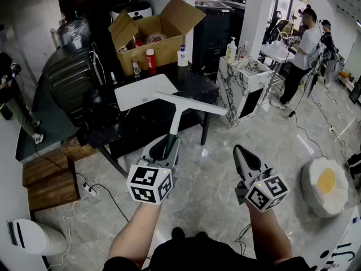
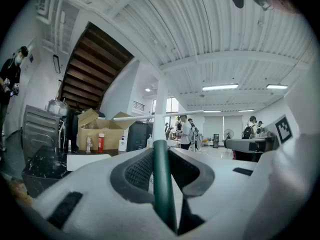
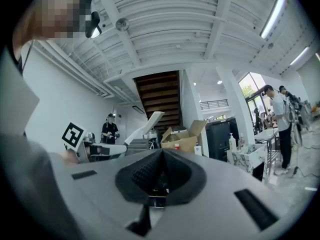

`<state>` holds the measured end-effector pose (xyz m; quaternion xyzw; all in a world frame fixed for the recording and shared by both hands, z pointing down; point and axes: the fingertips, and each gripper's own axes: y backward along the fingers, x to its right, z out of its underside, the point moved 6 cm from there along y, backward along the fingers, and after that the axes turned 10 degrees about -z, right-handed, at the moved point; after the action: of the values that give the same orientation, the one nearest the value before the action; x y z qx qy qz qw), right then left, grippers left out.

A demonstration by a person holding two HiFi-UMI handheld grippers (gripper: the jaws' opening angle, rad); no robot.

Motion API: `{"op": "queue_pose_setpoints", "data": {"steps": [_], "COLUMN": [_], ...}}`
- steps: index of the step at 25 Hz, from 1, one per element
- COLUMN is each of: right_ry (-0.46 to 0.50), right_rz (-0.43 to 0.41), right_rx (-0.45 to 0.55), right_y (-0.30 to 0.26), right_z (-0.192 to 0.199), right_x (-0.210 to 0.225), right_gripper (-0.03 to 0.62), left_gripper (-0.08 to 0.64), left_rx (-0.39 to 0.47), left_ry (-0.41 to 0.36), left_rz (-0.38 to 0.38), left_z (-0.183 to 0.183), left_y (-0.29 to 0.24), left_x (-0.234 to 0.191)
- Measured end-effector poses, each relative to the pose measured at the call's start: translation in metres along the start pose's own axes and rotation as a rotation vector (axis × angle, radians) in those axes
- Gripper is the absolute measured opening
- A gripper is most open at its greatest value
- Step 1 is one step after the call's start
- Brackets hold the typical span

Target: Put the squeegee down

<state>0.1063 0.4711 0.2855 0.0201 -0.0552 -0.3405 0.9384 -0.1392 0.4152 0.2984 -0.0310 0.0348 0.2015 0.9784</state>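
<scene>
left claw [image 1: 164,144] is clamped on the green handle of the squeegee [image 1: 189,105], mid-frame by the dark table [image 1: 141,127]; right claw [image 1: 239,151], lower right, is pressed together, empty.

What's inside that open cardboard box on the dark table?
Inside the cardboard box something red shows near the top; its walls hide everything lower down.

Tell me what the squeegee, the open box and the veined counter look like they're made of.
The squeegee looks like plastic: smooth white neck and head, glossy dark green handle. Its blade strip can't be told. The box is cardboard, matte brown with creased flaps. The counter is marble or a marble-look panel, white with dark veins.
</scene>
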Motion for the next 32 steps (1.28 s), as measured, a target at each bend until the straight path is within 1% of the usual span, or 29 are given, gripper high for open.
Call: {"op": "queue_pose_setpoints", "data": {"steps": [4,7,11,15,20,26,32], "right_ry": [0.005,0.009,-0.01,-0.048,-0.068,-0.119,-0.144], "right_rz": [0.009,0.009,0.009,0.026,-0.005,-0.031,-0.039], "right_rx": [-0.005,-0.009,-0.014,-0.021,-0.024,-0.004,-0.006], "right_y": [0.007,0.016,0.03,0.05,0.07,0.091,0.099], "right_z": [0.001,0.003,0.009,0.019,0.026,0.028,0.036], "right_x": [0.015,0.02,0.026,0.036,0.039,0.049,0.057], "right_gripper": [0.003,0.003,0.003,0.003,0.005,0.006,0.006], "left_gripper": [0.103,0.103,0.103,0.103,0.103,0.103,0.103], "left_rx": [0.008,-0.003,-0.023,-0.058,-0.082,-0.067,-0.065], "left_ry": [-0.026,-0.045,-0.047,-0.04,-0.026,-0.033,-0.04], "left_rz": [-0.018,-0.03,-0.041,-0.051,-0.075,-0.118,-0.135], "left_z": [-0.005,-0.003,0.007,0.024,0.038,0.04,0.044], "left_y": [-0.005,-0.006,-0.005,-0.002,0.006,0.018,0.019], "left_x": [0.007,0.015,0.027,0.039,0.049,0.063,0.071]}}
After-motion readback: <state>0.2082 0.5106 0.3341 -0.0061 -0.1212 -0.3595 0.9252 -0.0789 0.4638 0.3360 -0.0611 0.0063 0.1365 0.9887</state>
